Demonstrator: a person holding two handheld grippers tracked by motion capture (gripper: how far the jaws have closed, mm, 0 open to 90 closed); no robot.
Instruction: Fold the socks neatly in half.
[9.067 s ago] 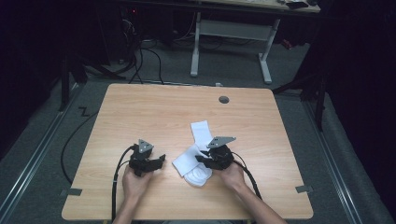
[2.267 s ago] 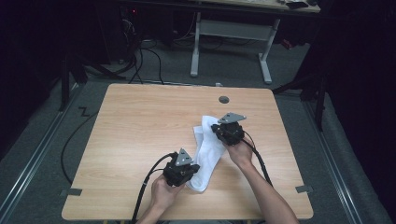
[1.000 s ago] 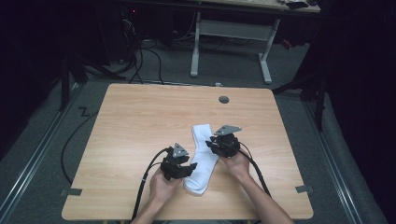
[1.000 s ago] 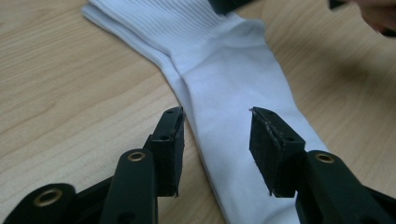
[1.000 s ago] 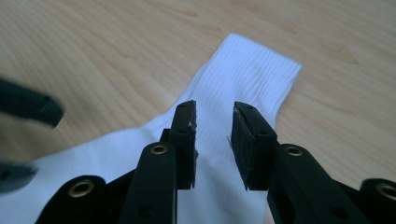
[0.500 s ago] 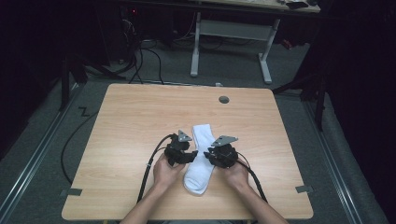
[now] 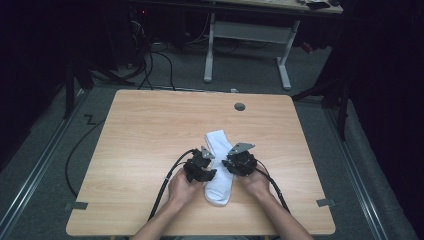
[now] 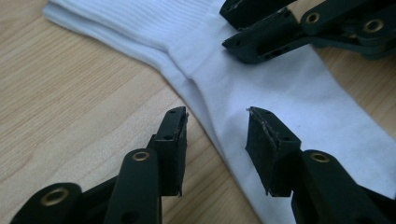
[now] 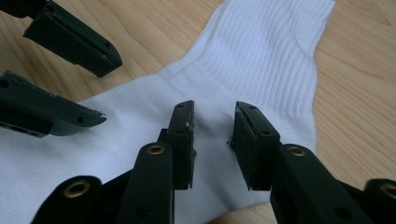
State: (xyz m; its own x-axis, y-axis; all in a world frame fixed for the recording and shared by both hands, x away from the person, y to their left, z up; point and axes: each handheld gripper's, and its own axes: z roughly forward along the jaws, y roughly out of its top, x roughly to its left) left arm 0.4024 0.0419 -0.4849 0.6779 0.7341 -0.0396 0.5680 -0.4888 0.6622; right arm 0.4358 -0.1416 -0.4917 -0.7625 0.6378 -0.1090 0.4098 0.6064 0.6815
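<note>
The white sock lies flat on the wooden table, near the front edge, with its ribbed cuff pointing to 12 o'clock and its toe to 6 o'clock. The left gripper sits at the sock's 9 o'clock side. Its jaws stand apart over the sock's edge and have just been closing a little, pinching nothing. The right gripper sits at the 3 o'clock side. Its jaws stand apart above the sock's middle and have just been opening, with only flat cloth under them.
</note>
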